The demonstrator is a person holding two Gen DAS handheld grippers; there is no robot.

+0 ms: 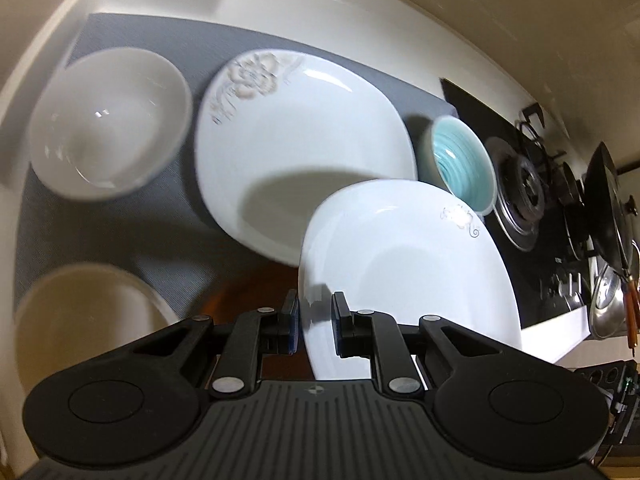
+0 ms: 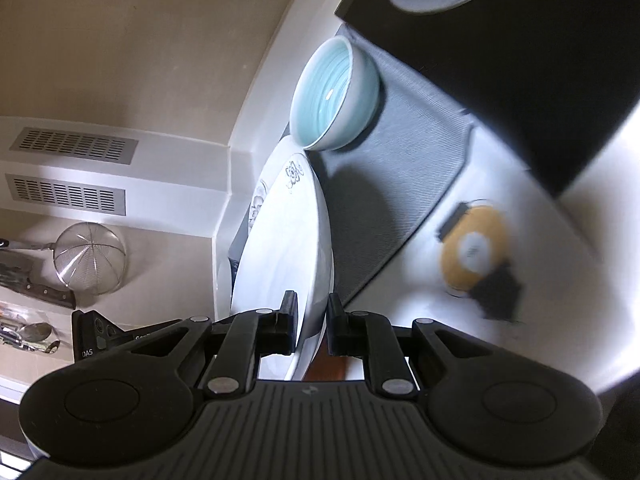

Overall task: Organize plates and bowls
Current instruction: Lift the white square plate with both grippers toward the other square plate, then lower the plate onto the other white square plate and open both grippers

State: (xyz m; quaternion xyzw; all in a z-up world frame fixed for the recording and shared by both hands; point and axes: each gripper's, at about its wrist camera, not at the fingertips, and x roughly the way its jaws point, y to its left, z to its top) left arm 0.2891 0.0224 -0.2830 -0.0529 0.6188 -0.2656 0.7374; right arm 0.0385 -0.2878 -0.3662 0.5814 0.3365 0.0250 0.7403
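White plate (image 1: pixel 400 264) lifted over the grey mat (image 1: pixel 120 220), not yet stacked.
Both the left hand-held gripper (image 1: pixel 314 314) and the right hand-held gripper (image 2: pixel 312 320) pinch its rim; the flowered plate (image 1: pixel 296 132) and bowls lie separate on the mat.

White counter (image 1: pixel 400 60) with a grey ribbed mat (image 1: pixel 168 56) on it, beige wall (image 1: pixel 500 0) behind. Black glass gas hob (image 1: pixel 532 184) at the side, dark pan (image 1: pixel 604 200) on its burner. In the right wrist view, two vent grilles (image 2: pixel 68 168), a hanging mesh strainer (image 2: pixel 90 258) and a knife (image 2: pixel 36 284) on the wall. Bright glare on the counter.
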